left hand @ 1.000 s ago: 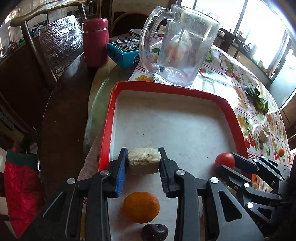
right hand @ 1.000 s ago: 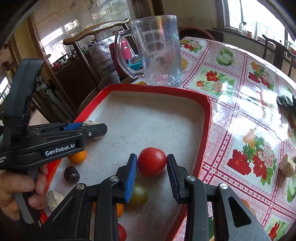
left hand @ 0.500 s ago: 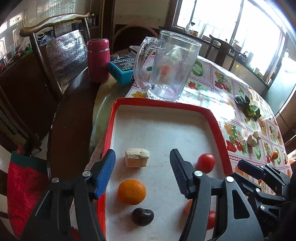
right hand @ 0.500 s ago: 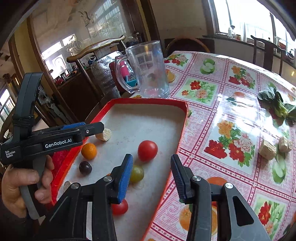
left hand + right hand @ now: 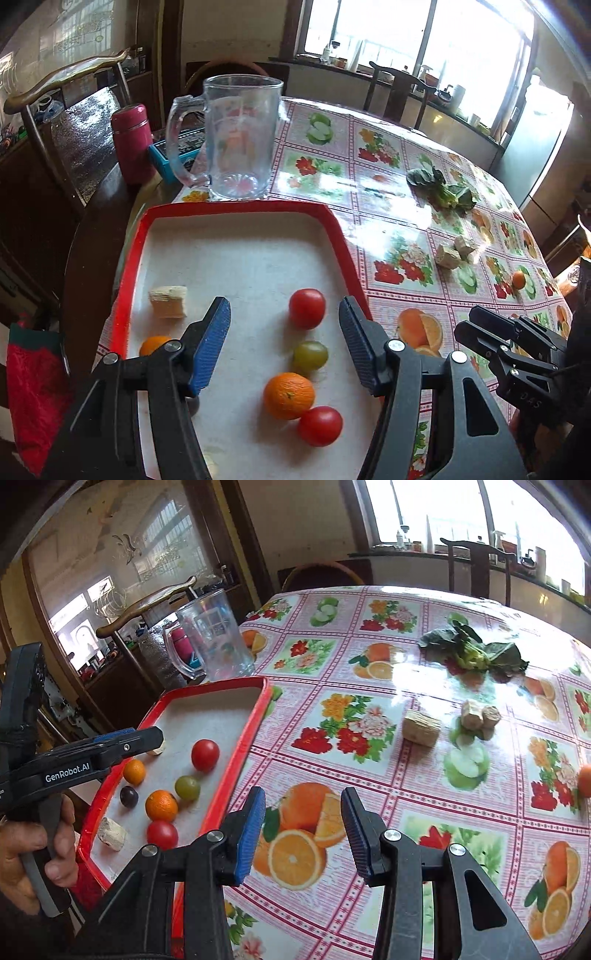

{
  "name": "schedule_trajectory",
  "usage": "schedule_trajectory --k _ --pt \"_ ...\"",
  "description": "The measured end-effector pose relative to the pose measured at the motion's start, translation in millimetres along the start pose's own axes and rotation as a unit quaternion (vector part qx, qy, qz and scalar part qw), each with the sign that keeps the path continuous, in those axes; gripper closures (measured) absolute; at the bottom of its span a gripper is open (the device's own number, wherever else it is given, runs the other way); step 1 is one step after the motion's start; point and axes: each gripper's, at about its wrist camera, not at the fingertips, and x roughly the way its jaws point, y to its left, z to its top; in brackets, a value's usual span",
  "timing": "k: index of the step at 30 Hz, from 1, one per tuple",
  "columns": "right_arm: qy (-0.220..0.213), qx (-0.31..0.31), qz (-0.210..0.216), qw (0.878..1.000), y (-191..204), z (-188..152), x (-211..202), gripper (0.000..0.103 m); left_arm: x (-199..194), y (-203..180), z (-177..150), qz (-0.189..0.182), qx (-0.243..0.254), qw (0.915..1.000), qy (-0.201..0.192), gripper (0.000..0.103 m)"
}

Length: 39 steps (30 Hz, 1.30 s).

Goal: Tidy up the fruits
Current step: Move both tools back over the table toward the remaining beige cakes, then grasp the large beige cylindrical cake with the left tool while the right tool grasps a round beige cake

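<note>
A red-rimmed tray (image 5: 236, 208) (image 5: 251, 738) holds a red tomato (image 5: 306, 308) (image 5: 205, 755), a green fruit (image 5: 310, 355), an orange (image 5: 289, 395), a second tomato (image 5: 320, 425), a small orange (image 5: 153, 343), a dark plum (image 5: 129, 796) and a beige block (image 5: 168, 301). My left gripper (image 5: 283, 302) hovers open above the tray, gripping nothing. Off the tray's right side, my right gripper (image 5: 303, 794) is open over the flowered tablecloth, with nothing between its fingers. Another small orange (image 5: 519, 279) (image 5: 585, 781) lies loose far right on the cloth.
A clear glass mug (image 5: 240, 136) stands just behind the tray, beside a red flask (image 5: 133, 142) and a blue box (image 5: 177, 155). Beige chunks (image 5: 421, 727) and leafy greens (image 5: 472, 653) lie on the cloth. A wooden chair (image 5: 66, 77) stands at the left.
The left gripper let go of the beige block, opened wide and drew back to the right. The right gripper released the red tomato in the tray and swung right over the tablecloth.
</note>
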Motion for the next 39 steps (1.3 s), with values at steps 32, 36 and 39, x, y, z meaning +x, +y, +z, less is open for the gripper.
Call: schedule_trajectory --k 32,36,39 --pt "0.001 0.081 -0.071 0.994 -169.2 34.1 30.4 0.069 77.3 -166.4 6.0 -0.074 0.092 0.9922 0.04 0.043" --pt "0.005 0.076 -0.069 0.995 -175.9 45.5 43.5 0.069 94.0 -178.2 10.3 -0.075 0.097 0.9915 0.043 0.043" --pt "0.006 0.068 -0.064 0.996 -175.6 52.4 50.2 0.069 105.6 -182.5 15.6 -0.074 0.092 0.992 0.045 0.043"
